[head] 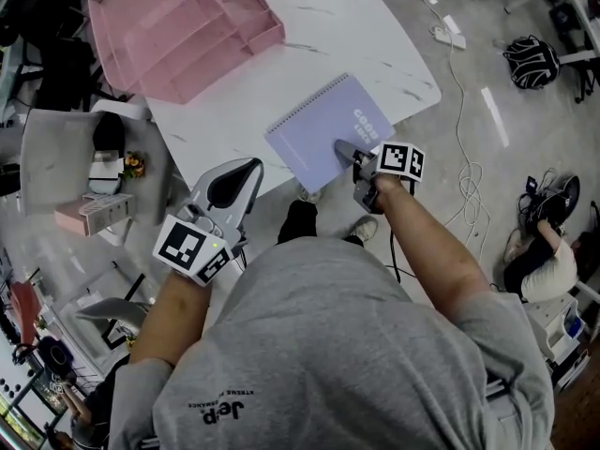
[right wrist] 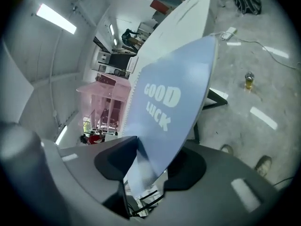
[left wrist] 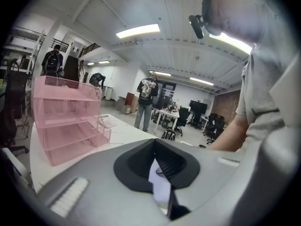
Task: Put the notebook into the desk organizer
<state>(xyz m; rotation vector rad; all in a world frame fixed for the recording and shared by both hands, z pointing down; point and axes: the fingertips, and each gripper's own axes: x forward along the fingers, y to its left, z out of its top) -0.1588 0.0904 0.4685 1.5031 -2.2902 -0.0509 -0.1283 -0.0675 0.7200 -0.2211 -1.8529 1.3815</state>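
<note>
Pinching the notebook [head: 319,125] by its near edge at the tabletop's [head: 375,36] brink, the right tongs [head: 352,154] should, I'd say, bite deep and lift it level toward the pink organizer [head: 178,26], while the left tongs [head: 242,172] hang pressed together, empty.

Bright, even light from ceiling strip lights [left wrist: 138,30] — soft shadows; both gripper views bulge fisheye with dark corners, foreground perhaps slightly blurred.

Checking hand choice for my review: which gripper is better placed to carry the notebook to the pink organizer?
Right. The right gripper clamps the near corner of the lavender notebook; the left gripper is shut, empty and apart from it.
</note>
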